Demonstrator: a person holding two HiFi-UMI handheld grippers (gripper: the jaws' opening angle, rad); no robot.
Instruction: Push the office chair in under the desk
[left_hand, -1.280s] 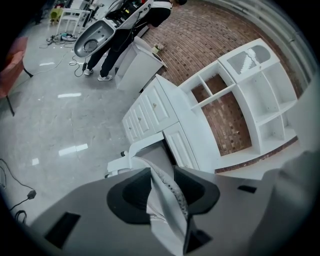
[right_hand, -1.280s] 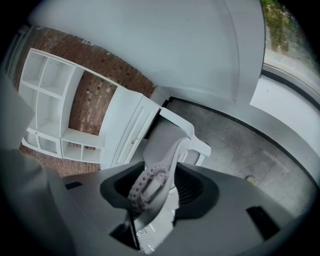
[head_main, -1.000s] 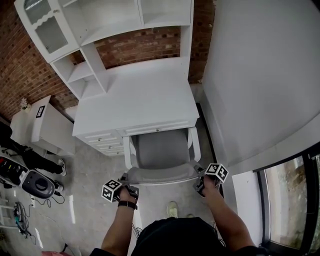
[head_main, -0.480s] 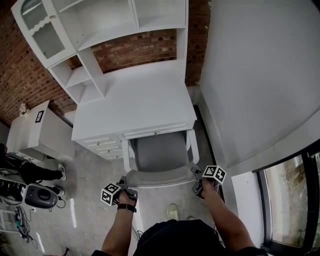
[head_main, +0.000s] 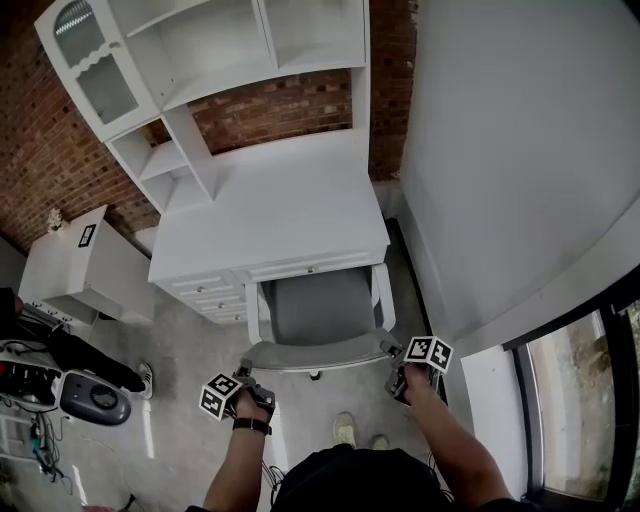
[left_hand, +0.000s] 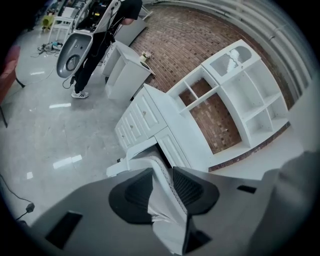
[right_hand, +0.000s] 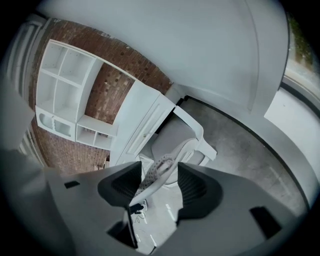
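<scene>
Head view: office chair (head_main: 318, 310) seat front under table (head_main: 270, 200), backrest (head_main: 315, 352) out toward you. Slot tight: drawers (head_main: 205, 290) just beside left arm, right armrest (head_main: 385, 290) beside table side, wall (head_main: 500, 180) near. Skewed push likely jams armrest on table edge.

Left gripper view: left tongs (left_hand: 161, 186), just been closing, pinch backrest rim. Thin hold; may slip.

Right gripper view: right tongs (right_hand: 159, 187), just been opening, stand apart around rim, not pressing. One-sided push would likely turn chair. Clamp first.

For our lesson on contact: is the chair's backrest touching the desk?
Apart. In the head view the grey seat lies between the backrest and the desk.
</scene>
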